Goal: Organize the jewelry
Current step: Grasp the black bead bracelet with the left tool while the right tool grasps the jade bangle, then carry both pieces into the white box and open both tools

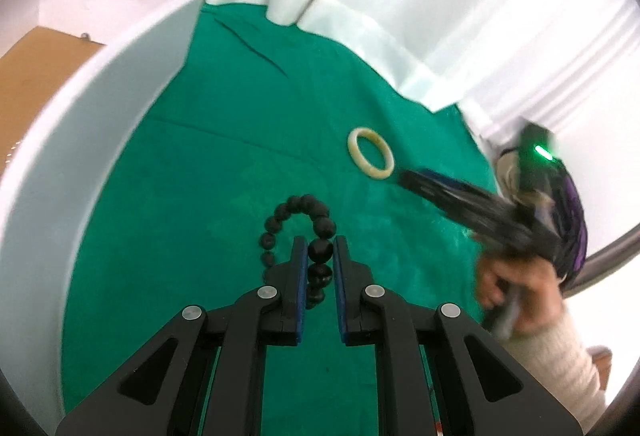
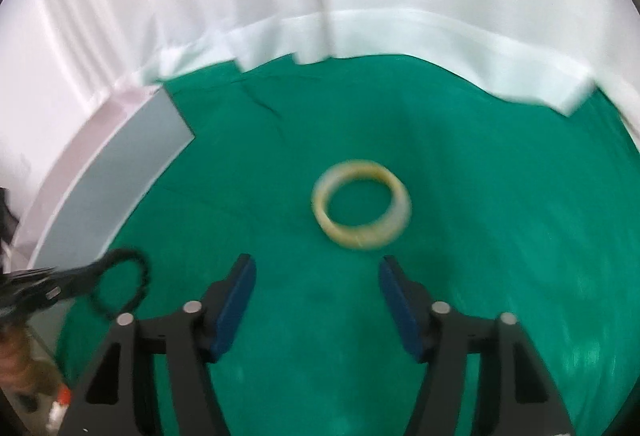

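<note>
Beads of a black bracelet (image 1: 304, 232) are clamped between the blue pads of the left gripper (image 1: 320, 250), above the green cloth (image 1: 224, 163). A cream bangle (image 2: 361, 204) is laid flat on the cloth, just ahead of the right gripper (image 2: 316, 268), whose jaws are spread wide with nothing held.

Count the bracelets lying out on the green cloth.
2. The black bead bracelet lies near the white box, with the left gripper shut on one bead. The pale bangle lies flat ahead of the open right gripper. Others may be hidden inside the box.
</note>
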